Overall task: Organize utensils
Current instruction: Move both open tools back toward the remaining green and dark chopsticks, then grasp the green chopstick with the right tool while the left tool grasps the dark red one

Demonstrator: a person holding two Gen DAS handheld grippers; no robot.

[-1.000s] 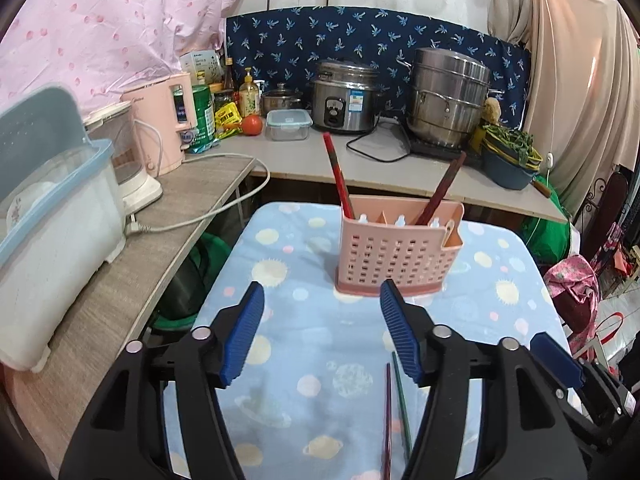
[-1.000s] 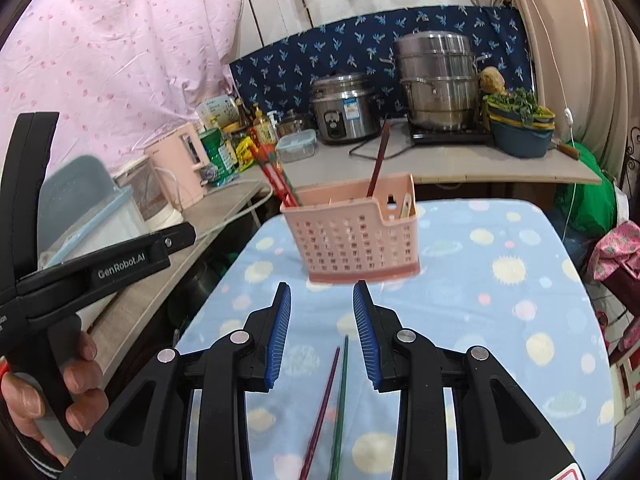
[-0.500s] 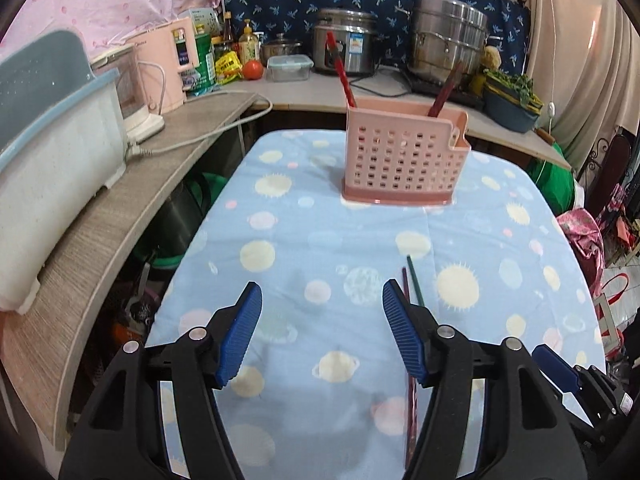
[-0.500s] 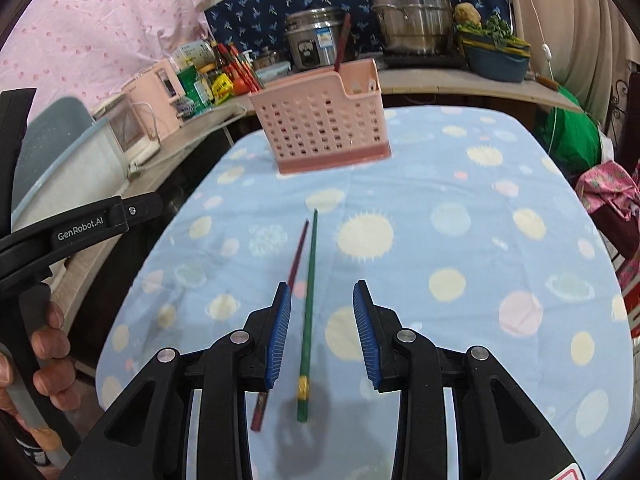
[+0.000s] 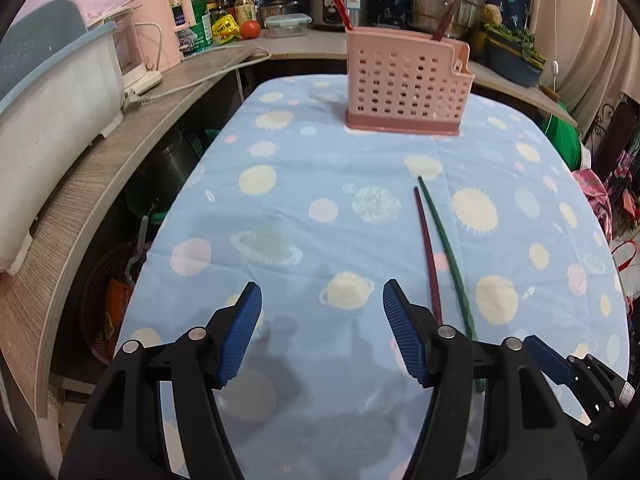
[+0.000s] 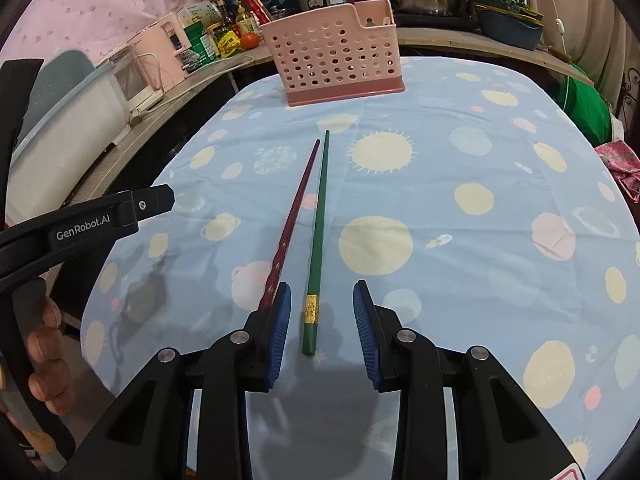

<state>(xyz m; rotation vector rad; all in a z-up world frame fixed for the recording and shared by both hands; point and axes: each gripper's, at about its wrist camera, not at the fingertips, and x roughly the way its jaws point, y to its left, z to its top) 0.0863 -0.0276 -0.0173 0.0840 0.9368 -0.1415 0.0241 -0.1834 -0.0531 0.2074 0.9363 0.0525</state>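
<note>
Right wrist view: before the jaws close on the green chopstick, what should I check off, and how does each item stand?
1. Right gripper open: ok.
2. Green chopstick between its jaws: ok, the thick end with the gold band lies in the gap.
3. Dark red chopstick out of the grasp: not ok, its thick end runs under the left jaw.
4. Chopsticks apart: ok, a narrow gap shows along their length.
5. Left gripper out of the way: ok, open, off to the side.
6. Room in the pink basket: cannot tell, only some compartments show.
</note>
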